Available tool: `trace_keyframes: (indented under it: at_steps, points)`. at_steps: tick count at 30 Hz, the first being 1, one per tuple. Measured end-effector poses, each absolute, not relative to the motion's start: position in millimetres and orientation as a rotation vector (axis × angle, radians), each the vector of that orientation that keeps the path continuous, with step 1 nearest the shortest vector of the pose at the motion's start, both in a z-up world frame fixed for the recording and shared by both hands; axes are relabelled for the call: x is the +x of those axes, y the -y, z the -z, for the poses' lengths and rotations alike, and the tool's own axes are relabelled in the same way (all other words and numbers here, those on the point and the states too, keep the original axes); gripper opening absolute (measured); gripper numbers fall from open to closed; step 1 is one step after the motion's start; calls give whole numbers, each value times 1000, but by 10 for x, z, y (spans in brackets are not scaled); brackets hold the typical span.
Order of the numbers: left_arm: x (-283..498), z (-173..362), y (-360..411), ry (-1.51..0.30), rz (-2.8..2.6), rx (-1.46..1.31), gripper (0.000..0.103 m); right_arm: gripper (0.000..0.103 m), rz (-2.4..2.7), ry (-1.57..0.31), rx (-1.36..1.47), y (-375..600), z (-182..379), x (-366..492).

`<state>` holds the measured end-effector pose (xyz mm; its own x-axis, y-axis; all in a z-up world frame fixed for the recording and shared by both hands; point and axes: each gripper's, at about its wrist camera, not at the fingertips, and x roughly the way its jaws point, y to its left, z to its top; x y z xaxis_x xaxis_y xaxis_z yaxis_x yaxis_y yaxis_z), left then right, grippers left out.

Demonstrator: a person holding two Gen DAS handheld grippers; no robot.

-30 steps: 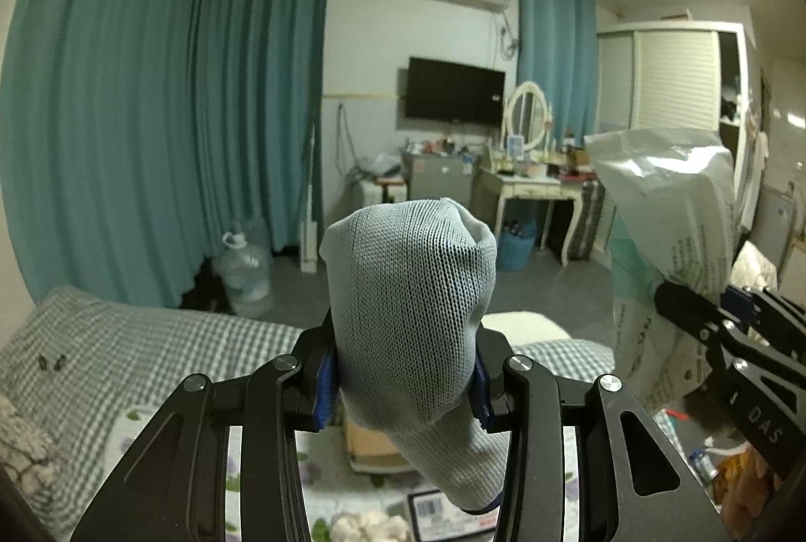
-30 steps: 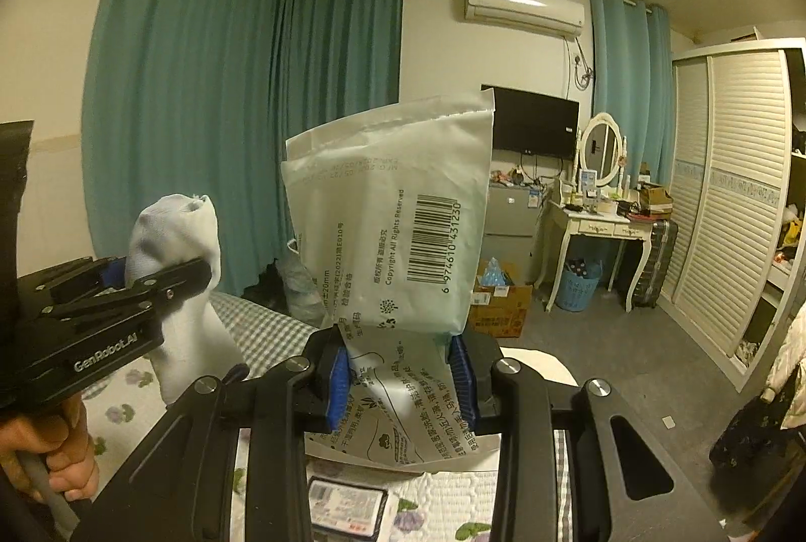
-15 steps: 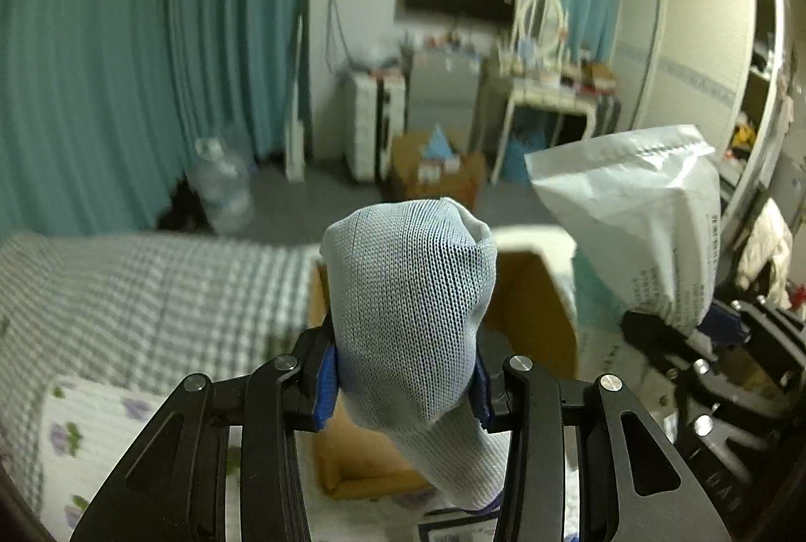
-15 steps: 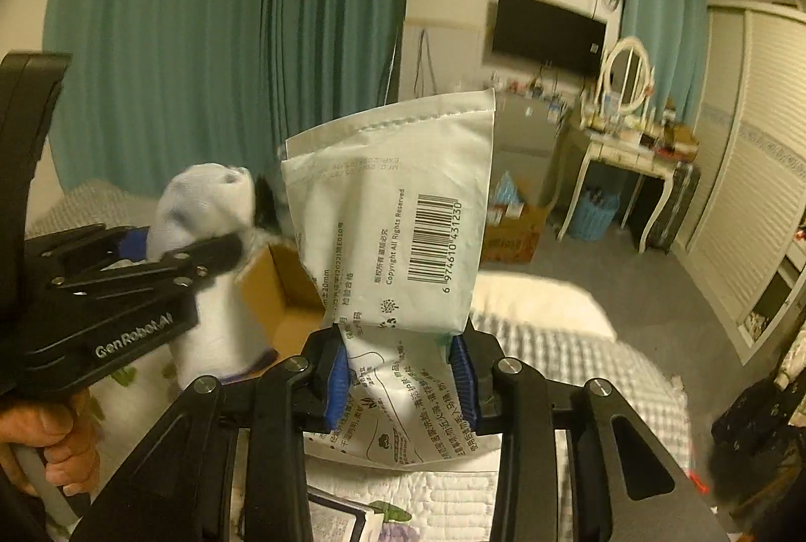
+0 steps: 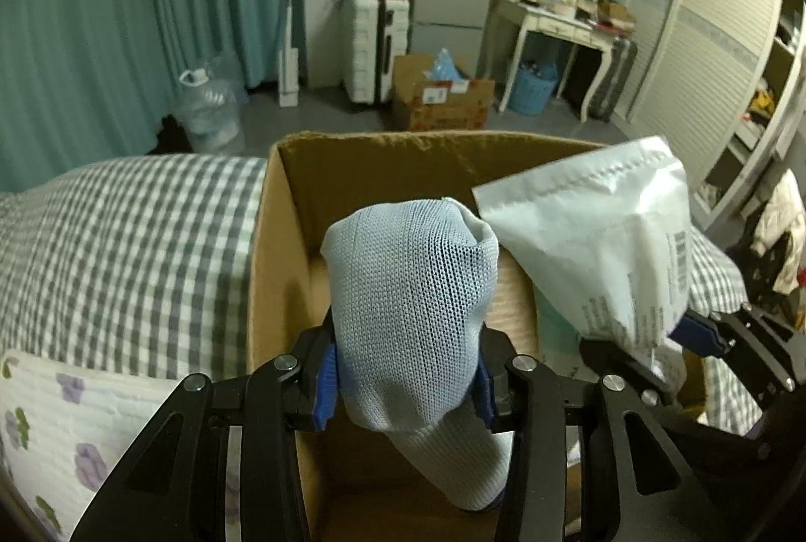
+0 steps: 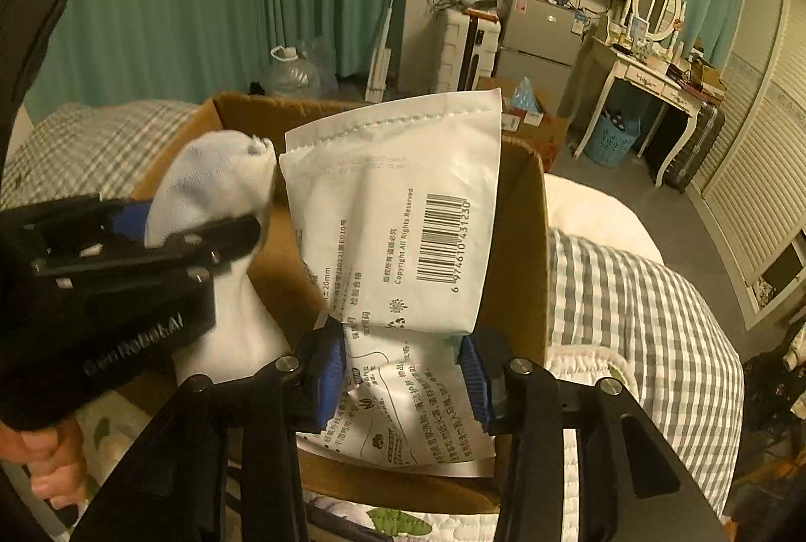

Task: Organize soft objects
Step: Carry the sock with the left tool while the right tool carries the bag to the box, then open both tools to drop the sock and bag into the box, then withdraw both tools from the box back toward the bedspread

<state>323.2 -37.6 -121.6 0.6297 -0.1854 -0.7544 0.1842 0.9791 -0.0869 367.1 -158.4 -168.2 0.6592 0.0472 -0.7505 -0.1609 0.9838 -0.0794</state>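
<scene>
My left gripper (image 5: pixel 403 383) is shut on a light blue knit sock (image 5: pixel 410 310) and holds it over the open cardboard box (image 5: pixel 282 209) on the bed. My right gripper (image 6: pixel 403 373) is shut on a white soft packet with a barcode (image 6: pixel 398 229), also over the box (image 6: pixel 524 250). In the left wrist view the packet (image 5: pixel 599 234) and right gripper (image 5: pixel 650 358) are at the right. In the right wrist view the sock (image 6: pixel 211 184) and left gripper (image 6: pixel 166 252) are at the left, the sock close beside the packet.
The box stands on a bed with a grey checked cover (image 5: pixel 126 250) and a floral quilt (image 5: pixel 60 421). Beyond the bed are a water jug (image 5: pixel 209 109), a floor carton (image 5: pixel 441 98), a white dressing table (image 5: pixel 554 23) and teal curtains (image 5: pixel 151 3).
Both grippers have tilted down and moved forward over the cardboard box, carrying the sock and the packet. The two held items have come closer together.
</scene>
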Motion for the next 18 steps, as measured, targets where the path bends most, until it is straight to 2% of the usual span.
trace_keyframes:
  at_steps: [7, 10, 14, 18]
  points:
    - [3288, 1124, 329, -876, 197, -39, 54, 62, -126, -828, -135, 1601, 1642, 3541]
    - [3239, 995, 303, -870, 186, -35, 56, 65, -119, -796, -136, 1590, 1478, 3395]
    - [3106, 735, 286, -808, 173, -9, 70, 67, -99, -744, -109, 1694, 1188, 3246]
    - [2924, 436, 270, -743, 168, 16, 70, 67, -84, -692, -86, 1769, 852, 3059]
